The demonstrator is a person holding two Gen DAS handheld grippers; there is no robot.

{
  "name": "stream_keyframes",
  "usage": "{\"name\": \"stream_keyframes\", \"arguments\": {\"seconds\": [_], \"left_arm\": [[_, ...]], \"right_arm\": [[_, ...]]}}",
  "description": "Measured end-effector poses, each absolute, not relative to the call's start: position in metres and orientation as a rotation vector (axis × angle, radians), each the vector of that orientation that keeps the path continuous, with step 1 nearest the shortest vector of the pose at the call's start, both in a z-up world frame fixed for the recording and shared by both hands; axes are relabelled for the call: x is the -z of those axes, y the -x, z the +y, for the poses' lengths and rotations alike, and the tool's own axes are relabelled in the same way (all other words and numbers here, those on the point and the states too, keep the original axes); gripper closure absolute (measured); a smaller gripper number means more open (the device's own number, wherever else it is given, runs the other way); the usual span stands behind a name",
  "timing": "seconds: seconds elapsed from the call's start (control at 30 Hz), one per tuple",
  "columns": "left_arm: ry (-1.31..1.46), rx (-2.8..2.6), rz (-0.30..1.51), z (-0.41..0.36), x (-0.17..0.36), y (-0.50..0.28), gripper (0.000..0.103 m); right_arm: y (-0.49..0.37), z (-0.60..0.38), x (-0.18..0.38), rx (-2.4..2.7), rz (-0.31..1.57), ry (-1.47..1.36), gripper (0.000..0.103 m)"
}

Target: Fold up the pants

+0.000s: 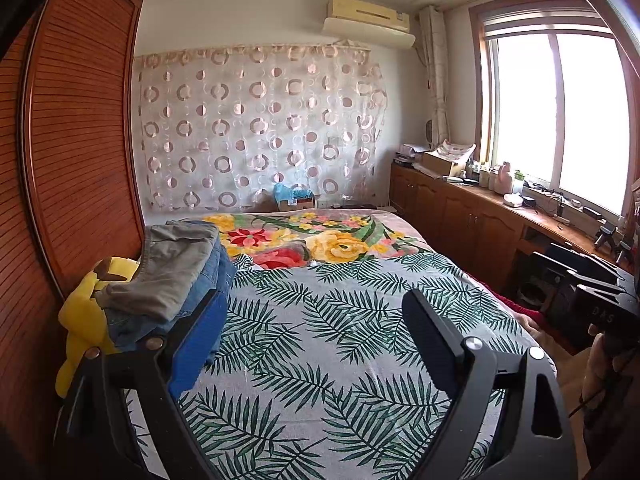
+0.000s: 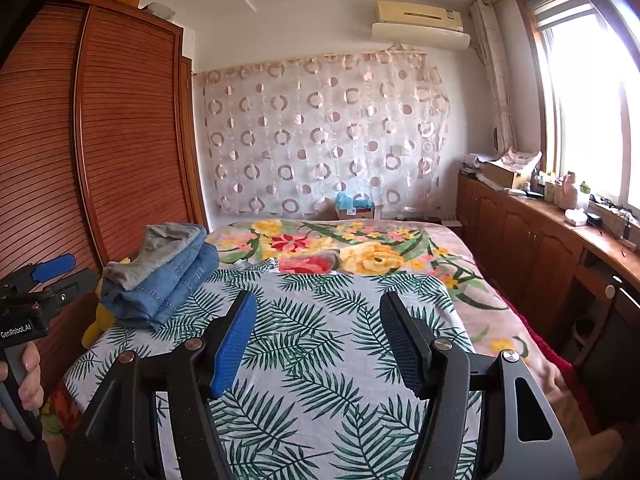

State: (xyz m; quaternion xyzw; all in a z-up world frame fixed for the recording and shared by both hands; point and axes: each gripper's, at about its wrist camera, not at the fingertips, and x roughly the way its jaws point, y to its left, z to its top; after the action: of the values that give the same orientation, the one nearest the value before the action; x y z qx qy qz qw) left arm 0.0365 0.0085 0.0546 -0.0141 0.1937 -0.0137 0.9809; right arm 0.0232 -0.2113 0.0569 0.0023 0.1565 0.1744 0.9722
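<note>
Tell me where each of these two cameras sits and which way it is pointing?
Left wrist view: sits on the left gripper, looking along its open fingers over the leaf-print bedspread toward the circle-patterned curtain; the right gripper and its hand show at the right edge.
Right wrist view: sits on the right gripper, facing the same way; the left gripper and its hand show at the left edge.
Both share the stack of folded grey and blue denim pants and the window.

Folded pants (image 2: 160, 276) stacked on bed's (image 2: 320, 360) left edge (beside wardrobe (image 2: 132, 140))
</note>
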Motion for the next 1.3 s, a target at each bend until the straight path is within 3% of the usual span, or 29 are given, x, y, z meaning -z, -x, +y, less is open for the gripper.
{"name": "stream_keyframes", "arguments": {"seconds": [1.3], "left_arm": [[0.025, 0.028, 0.385, 0.0063, -0.0559, -0.0348, 0.013]], "right_arm": [[-0.0193, -0.2097, -0.0565, -0.35, 0.312, -0.004, 0.037]]}}
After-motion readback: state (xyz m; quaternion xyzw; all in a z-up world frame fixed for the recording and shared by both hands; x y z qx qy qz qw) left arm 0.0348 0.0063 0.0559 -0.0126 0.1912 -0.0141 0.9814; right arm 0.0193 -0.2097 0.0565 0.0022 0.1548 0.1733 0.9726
